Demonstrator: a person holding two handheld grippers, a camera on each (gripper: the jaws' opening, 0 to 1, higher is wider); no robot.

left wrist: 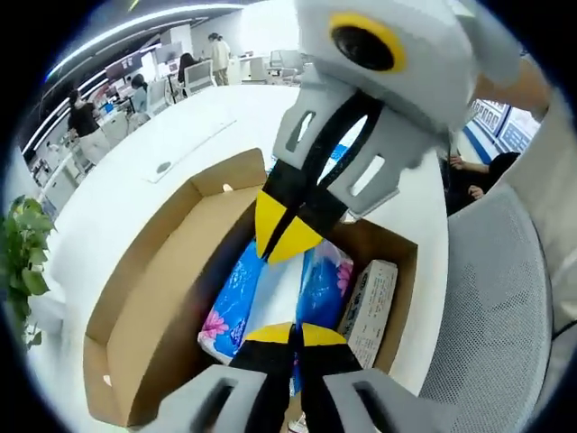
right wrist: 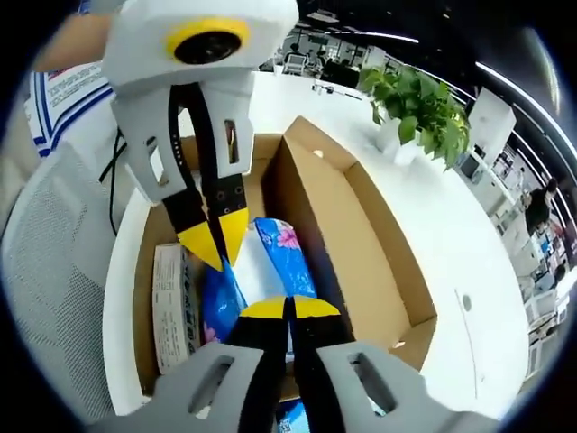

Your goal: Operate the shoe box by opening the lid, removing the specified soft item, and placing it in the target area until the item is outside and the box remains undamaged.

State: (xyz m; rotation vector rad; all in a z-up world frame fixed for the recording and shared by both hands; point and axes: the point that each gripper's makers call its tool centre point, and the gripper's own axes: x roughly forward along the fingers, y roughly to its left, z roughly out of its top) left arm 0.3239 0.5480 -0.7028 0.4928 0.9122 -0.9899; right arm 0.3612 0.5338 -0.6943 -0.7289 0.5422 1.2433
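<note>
the box (left wrist: 153,298) sits open on the white desk (left wrist: 117,189), its lid (left wrist: 158,316) folded out flat toward the lower left of the left gripper view, so the opening step looks done. inside, at the centre of that frame, lies the soft pack (left wrist: 243,293), blue and white plastic with pink flowers. a small carton (left wrist: 370,307) lies just beside it against the box's right wall.

the left tool (left wrist: 293,336) rises from the bottom of its own view with its yellow-tipped jaws pressed together right over the pack's near end. the right tool (left wrist: 287,227) comes down from the upper right of that frame, tips also together, over the pack's far end. in the right gripper view the same layout shows from the other side: right tool (right wrist: 288,308) at the bottom centre, left tool (right wrist: 216,239) dropping from the upper left, pack (right wrist: 270,262) between them. both tools meet at opposite ends of the pack, probably so the limp plastic can be lifted evenly without dragging on the cardboard walls. whether either pair of tips has wrapper pinched between them or merely rests on it, i cannot tell; the tips hide the contact.

a plant (right wrist: 415,104) stands at the upper right of the right gripper view, and a mesh chair (left wrist: 491,316) fills the right side of the left one. the pack is not yet out of the box.
</note>
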